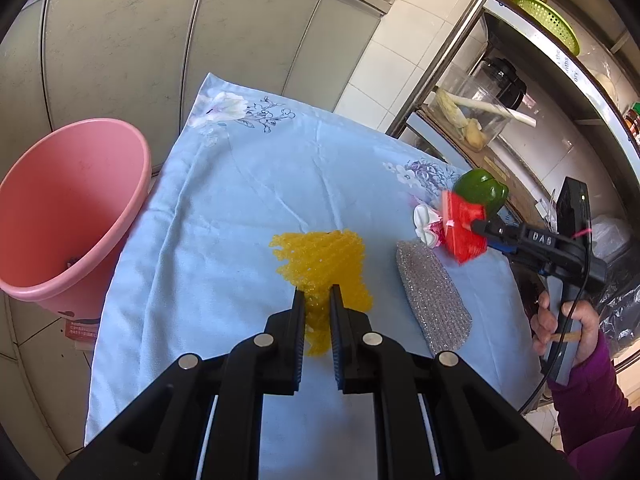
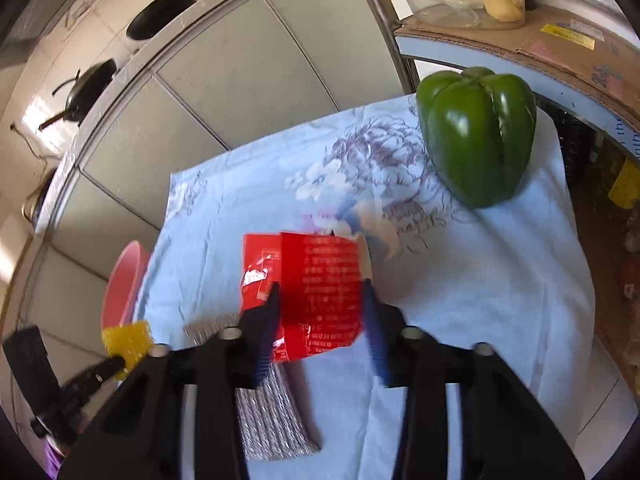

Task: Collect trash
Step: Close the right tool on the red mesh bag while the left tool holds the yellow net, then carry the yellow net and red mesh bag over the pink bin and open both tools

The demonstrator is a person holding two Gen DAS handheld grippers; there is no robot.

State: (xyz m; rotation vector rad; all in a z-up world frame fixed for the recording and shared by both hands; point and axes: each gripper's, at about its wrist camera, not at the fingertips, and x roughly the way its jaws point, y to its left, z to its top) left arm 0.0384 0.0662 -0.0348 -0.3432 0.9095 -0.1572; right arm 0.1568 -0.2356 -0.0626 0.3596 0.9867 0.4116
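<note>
On pale blue floral cloth-covered surface (image 1: 240,200): left claw (image 1: 316,300) pinching yellow plastic mesh (image 1: 320,256), right claw (image 2: 320,296) clamped on red foil wrapper (image 2: 316,292). Could slip loose before reaching pink plastic bucket (image 1: 60,216); thin, crinkly grip.

Daylight is washing over grey cabinet doors (image 1: 120,52) upper left, white wall tiles (image 1: 412,36) and a metal shelf rack (image 1: 448,52) standing right.

Between the right tool's (image 2: 320,300) pads sits a glossy, crinkled red foil wrapper (image 2: 316,296); beyond it stands a smooth, shiny green pepper (image 2: 478,136). The left tool (image 1: 316,300) pinches coarse yellow plastic mesh (image 1: 324,264). Soft matt printed cloth (image 1: 240,200) covers the bench; a glittery silver scouring pad (image 1: 434,300) looks rough.
</note>
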